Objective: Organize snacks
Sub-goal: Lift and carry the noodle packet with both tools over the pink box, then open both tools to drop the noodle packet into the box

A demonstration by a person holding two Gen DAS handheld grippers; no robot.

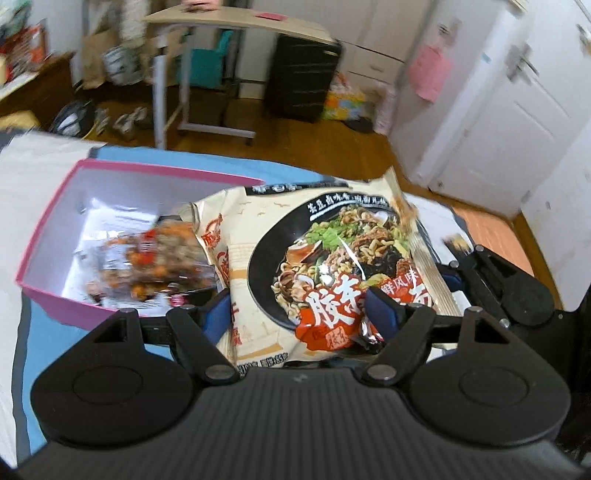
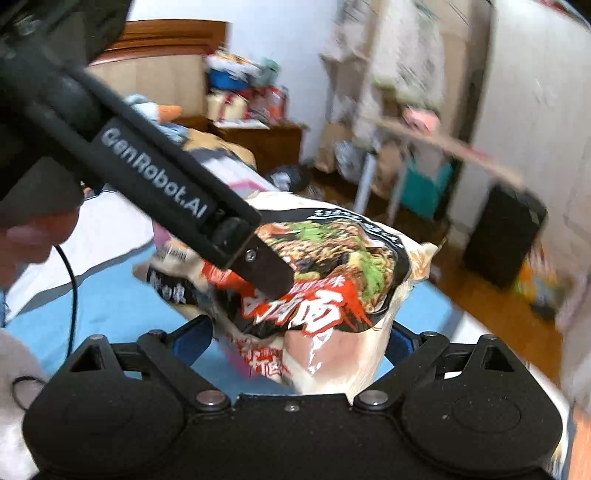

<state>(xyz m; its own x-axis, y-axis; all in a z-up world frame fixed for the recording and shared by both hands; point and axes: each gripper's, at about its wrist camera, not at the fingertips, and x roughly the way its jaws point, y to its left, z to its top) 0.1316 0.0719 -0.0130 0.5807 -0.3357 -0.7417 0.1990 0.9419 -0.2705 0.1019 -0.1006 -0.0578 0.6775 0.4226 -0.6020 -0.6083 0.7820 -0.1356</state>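
Observation:
My left gripper (image 1: 299,314) is shut on the near edge of a cream instant noodle packet (image 1: 321,258) and holds it above the blue mat. The packet's far end hangs over the right side of a pink box (image 1: 44,254). Inside the box lies a clear snack bag (image 1: 155,258) with orange and dark pieces. In the right wrist view my right gripper (image 2: 301,339) is shut on another cream noodle packet (image 2: 332,280). The left gripper's black finger (image 2: 266,269) crosses in front of that packet from the upper left.
A blue mat (image 1: 44,332) covers the white bed under the box. Beyond the bed edge are a wooden floor, a rolling side table (image 1: 229,22), a black suitcase (image 1: 301,77) and white doors (image 1: 517,110). The right gripper's body (image 1: 517,291) shows at right.

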